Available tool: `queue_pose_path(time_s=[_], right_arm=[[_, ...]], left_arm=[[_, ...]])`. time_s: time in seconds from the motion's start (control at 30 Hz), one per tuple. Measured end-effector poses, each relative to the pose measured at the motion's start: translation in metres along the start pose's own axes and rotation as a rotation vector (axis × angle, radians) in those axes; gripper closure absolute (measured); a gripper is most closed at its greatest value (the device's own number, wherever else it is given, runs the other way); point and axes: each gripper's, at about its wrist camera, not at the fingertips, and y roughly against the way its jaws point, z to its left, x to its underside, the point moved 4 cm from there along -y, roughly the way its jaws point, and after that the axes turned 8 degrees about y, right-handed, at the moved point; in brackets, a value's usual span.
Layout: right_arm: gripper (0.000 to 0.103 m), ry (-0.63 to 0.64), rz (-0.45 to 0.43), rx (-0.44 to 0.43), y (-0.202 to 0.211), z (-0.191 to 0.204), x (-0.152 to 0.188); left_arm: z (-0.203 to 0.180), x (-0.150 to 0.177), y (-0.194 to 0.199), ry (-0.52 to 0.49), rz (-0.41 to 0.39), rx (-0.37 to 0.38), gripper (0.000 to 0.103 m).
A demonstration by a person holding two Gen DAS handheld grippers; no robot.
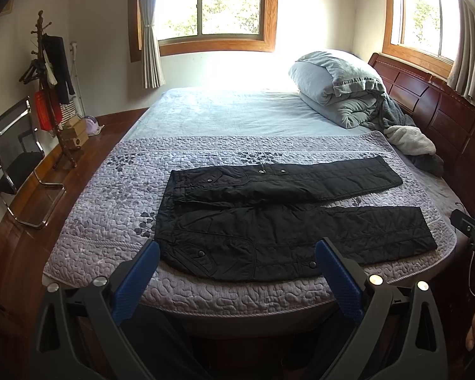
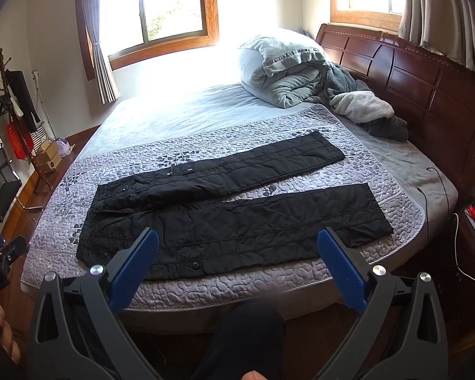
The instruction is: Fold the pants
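Black quilted pants (image 1: 278, 221) lie flat on the bed's purple quilted cover (image 1: 104, 209), waistband to the left, both legs spread apart and pointing right. They also show in the right wrist view (image 2: 237, 209). My left gripper (image 1: 237, 247) is open and empty, held above the bed's near edge in front of the waist and hip part. My right gripper (image 2: 237, 234) is open and empty, held in front of the near leg. Neither touches the pants.
A folded grey duvet (image 1: 335, 85) and loose fleece clothes (image 1: 408, 139) lie at the head of the bed by the dark wooden headboard (image 2: 427, 88). A coat rack (image 1: 50, 88), boxes and a chair (image 1: 12, 152) stand on the left. A cable (image 2: 440, 190) runs off the bed's right side.
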Motion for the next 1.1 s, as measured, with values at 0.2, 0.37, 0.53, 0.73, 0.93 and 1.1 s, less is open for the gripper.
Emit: queue_pose_path(time_s=[0.2, 0.37, 0.53, 0.73, 0.93, 1.1], right_arm=[[0.002, -0.001, 0.001, -0.002, 0.0, -0.001, 0.0], [0.002, -0.001, 0.005, 0.0, -0.002, 0.0, 0.001], [0.002, -0.003, 0.006, 0.002, -0.003, 0.0, 0.002], [0.002, -0.003, 0.014, 0.006, -0.008, -0.001, 0.002], [0.002, 0.001, 0.021, 0.008, -0.014, 0.0, 0.001], [0.002, 0.0, 0.037, 0.008, -0.025, -0.002, 0.003]], left_arm=[[0.0, -0.001, 0.0, 0.001, 0.002, 0.0, 0.004], [0.0, -0.001, 0.0, 0.001, 0.001, 0.0, 0.004], [0.0, -0.001, -0.001, 0.002, 0.004, 0.003, 0.004], [0.003, 0.002, -0.01, 0.011, 0.027, 0.017, 0.004], [0.013, 0.002, -0.021, 0.052, 0.046, 0.134, 0.004], [0.025, -0.003, -0.035, 0.056, 0.033, 0.08, 0.004]])
